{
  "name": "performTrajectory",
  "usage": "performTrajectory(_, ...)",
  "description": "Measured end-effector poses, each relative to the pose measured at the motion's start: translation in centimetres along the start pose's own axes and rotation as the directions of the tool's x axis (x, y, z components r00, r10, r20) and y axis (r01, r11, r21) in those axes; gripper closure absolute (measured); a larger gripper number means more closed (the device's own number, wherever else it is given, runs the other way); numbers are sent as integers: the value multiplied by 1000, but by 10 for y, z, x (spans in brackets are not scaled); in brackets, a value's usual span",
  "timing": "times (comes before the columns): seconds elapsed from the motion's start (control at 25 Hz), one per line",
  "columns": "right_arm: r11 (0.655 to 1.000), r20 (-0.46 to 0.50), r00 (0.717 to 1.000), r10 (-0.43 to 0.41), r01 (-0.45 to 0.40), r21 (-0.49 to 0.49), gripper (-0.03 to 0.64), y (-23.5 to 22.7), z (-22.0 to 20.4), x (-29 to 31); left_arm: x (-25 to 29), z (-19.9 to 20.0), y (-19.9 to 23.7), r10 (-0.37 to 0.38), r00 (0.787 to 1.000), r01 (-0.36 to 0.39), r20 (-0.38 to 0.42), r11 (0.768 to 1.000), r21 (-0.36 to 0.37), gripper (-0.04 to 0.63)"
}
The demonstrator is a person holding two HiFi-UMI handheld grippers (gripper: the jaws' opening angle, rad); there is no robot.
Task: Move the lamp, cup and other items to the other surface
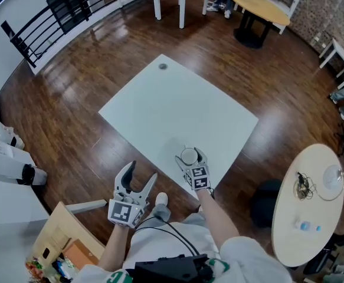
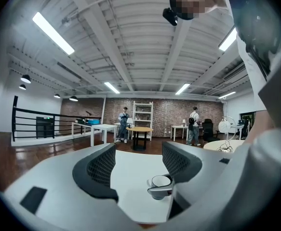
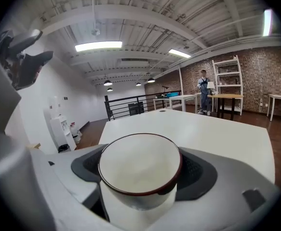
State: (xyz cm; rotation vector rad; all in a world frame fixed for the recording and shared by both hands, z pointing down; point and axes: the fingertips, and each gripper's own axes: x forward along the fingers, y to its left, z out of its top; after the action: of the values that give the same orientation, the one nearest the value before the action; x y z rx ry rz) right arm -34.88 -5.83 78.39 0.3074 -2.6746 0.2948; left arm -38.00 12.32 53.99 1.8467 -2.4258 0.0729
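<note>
1. Cup is standing near the white table's lower corner in the head view; a skewed lift risks tipping it off.
2. Left gripper view: the left gripper is hanging open and empty, and could be bumping the cup.
3. Right gripper view: the right gripper is clasping the cup's smooth wall, which may be slipping.

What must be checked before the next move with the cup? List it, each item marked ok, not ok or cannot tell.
1. Cup between the right tongs: ok, a pad appears to touch each side.
2. Cup upright and empty: ok, opening faces up, nothing inside.
3. Cup lifted off the white table: cannot tell; it is at the table's near edge.
4. Left tongs free: ok, open, nothing between them.
5. Room on the round table: ok, bare top shows beside the lamp.
</note>
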Motion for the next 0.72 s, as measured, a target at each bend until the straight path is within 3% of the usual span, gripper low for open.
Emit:
performTrajectory(0.36,999,166,985,-37,39,-6,184,-12,93,-90,39,13,-44,-135,991,135,27,991,11,295)
performTrajectory(0.72,977,261,942,-210,191,96,184,-53,148,-253,71,45,-130,-328,943,326,54,945,44,295)
